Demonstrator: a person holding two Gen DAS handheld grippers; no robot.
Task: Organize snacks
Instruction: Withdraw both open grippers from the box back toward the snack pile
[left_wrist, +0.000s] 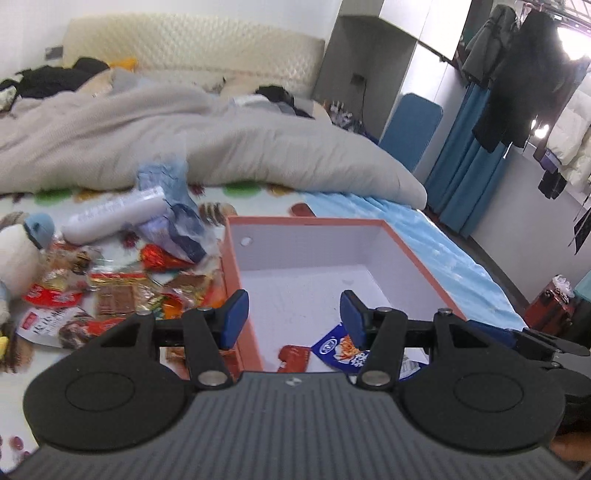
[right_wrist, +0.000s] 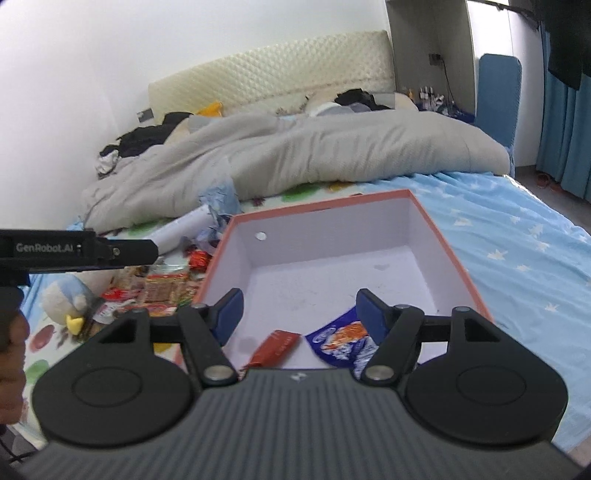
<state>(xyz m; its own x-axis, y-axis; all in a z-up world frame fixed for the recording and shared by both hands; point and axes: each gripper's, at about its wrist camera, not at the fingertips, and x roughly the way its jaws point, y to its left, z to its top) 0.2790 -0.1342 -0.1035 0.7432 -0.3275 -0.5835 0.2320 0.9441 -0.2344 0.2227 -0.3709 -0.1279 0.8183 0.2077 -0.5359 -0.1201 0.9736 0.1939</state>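
Observation:
An orange box with a white inside (left_wrist: 417, 258) (right_wrist: 454, 254) lies on the bed. On its floor near the front lie a red snack packet (left_wrist: 293, 356) (right_wrist: 275, 349) and a blue snack packet (left_wrist: 341, 349) (right_wrist: 341, 339). My left gripper (left_wrist: 293, 314) hangs above the box's front left part, open, nothing between its blue pads. My right gripper (right_wrist: 299, 314) hovers over the box's front, open and empty too. A pile of loose snacks (left_wrist: 122, 291) (right_wrist: 162, 288) lies on the bed left of the box. The left gripper's body (right_wrist: 77, 251) shows at the left edge of the right wrist view.
A white roll (left_wrist: 114, 216) and crumpled blue plastic (left_wrist: 173, 206) lie behind the snack pile. A plush penguin (right_wrist: 68, 301) sits at the left. A grey duvet (left_wrist: 184, 136) covers the back of the bed. Blue star sheet (right_wrist: 517, 258) lies right of the box.

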